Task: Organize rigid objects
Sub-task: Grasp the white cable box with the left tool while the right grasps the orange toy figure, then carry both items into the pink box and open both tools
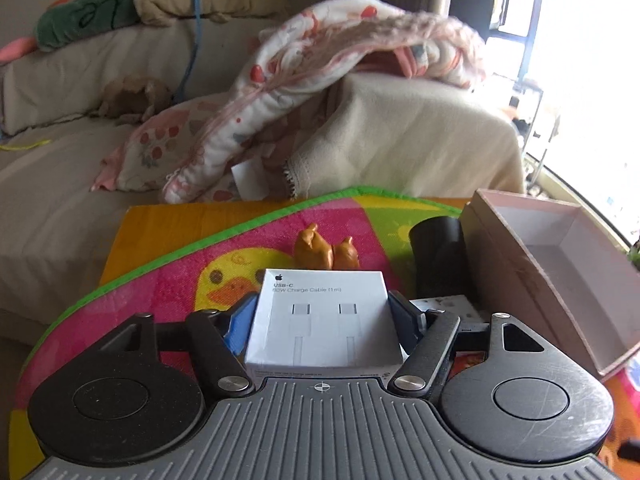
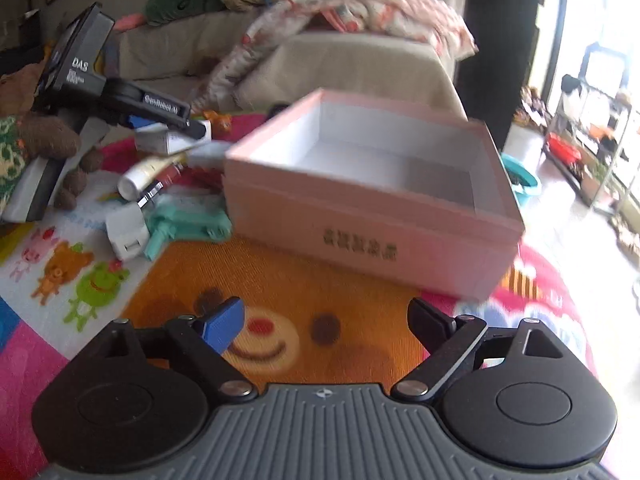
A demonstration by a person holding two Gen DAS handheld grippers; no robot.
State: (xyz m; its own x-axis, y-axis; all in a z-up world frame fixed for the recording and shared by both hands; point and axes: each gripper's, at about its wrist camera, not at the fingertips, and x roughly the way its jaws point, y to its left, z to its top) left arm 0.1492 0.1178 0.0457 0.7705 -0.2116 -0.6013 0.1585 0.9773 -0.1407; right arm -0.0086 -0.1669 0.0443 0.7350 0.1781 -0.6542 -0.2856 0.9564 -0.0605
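White cable box [image 1: 322, 320] clamped in left gripper [image 1: 322, 316] — right gripper [image 2: 326, 326] apart, empty, before pink box [image 2: 372, 216].

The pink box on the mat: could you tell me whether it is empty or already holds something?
Empty, as far as visible. The right wrist view looks into the open pink box and shows only bare white walls and floor; the near inner corner is hidden.

You have one open pink cardboard box [image 2: 372, 216] and one white USB-C cable carton [image 1: 324, 320]. You also have two golden-brown figurines [image 1: 324, 254]
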